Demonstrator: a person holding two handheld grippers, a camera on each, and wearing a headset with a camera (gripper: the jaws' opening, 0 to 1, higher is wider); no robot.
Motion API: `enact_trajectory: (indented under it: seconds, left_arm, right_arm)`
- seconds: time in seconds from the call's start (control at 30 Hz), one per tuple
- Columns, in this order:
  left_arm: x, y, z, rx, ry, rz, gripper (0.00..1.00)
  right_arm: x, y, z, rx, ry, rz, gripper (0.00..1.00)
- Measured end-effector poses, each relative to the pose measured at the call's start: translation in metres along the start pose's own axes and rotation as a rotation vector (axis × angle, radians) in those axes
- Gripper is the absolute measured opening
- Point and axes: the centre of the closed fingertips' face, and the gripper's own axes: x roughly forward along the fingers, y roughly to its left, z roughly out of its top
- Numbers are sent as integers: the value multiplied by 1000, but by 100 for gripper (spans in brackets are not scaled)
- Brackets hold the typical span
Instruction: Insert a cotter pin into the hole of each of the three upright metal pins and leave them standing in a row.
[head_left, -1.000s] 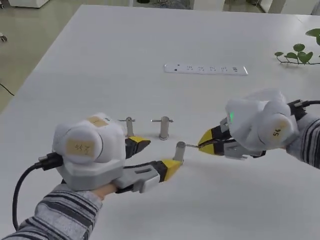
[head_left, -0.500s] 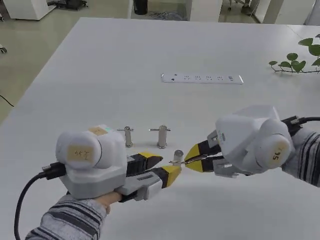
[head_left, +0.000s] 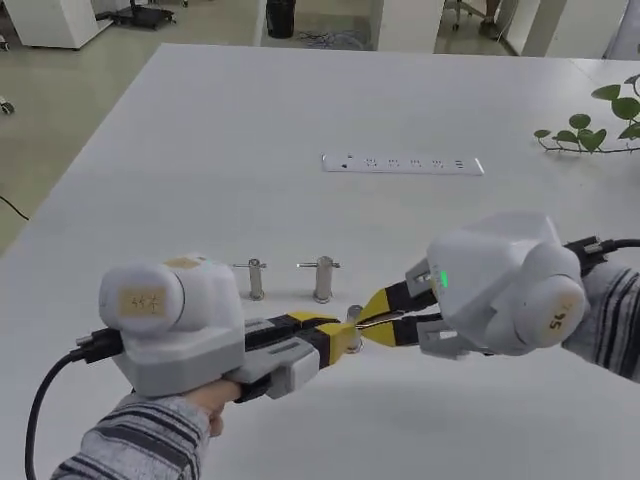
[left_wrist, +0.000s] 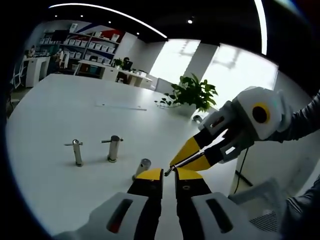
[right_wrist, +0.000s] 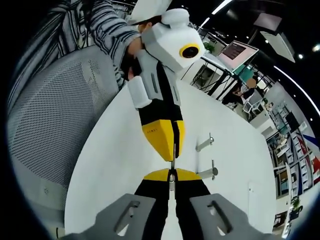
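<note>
Yellow-tipped fingers (right_wrist: 156, 176) of the right gripper (head_left: 368, 322) are pinched shut on a thin metal cotter pin (right_wrist: 173, 159). The left gripper (left_wrist: 168, 173) has its fingers (left_wrist: 149, 176) nearly together at the pin's far end; whether they grip it cannot be told. Just beside them is a short silver metal pin (left_wrist: 142, 167). A second silver pin (head_left: 322, 278) and a third silver pin (head_left: 256, 278), each crossed by a cotter pin, stand behind on the white worktop (head_left: 300, 120).

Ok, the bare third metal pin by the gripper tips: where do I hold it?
Grip the third metal pin low on its upright shaft, left gripper coming from the near left. The finished pins carry their cross pieces near the top, so its hole is likely there; leave that end free for the cotter pin the right gripper holds on the right.
</note>
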Motion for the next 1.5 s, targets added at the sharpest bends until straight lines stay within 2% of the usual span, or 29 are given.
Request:
enact_trajectory:
  seconds: [0.23,0.33,0.53,0.67,0.83,0.93,1.1,1.27,1.5]
  left_arm:
    - [0,-3,2,-43,-20,-21,0]
    - [1,-2,2,-32,-20,-20,0]
    - [0,-5,4,28,-30,-33,0]
    - [-2,-9,4,80,-27,-59,0]
    - [-3,-18,2,183,-16,-110,0]
    - [-4,-20,-1,239,-1,-129,0]
    - [-5,-21,-5,294,25,-154,0]
    - [-5,-19,-8,315,40,-146,0]
    - [-3,-17,-9,293,41,-127,0]
  right_arm:
    - [0,-1,3,-2,-10,-7,0]
    - [0,-1,3,2,-11,-10,0]
    - [-1,-4,-1,18,6,-29,0]
    - [-3,-5,-5,84,-5,-26,2]
    - [-5,1,-5,174,-29,19,1]
    - [-6,3,-5,187,-35,30,1]
    - [-6,8,-3,186,-36,53,0]
    - [-5,10,-4,156,-23,55,0]
    - [-6,10,-4,127,-13,53,0]
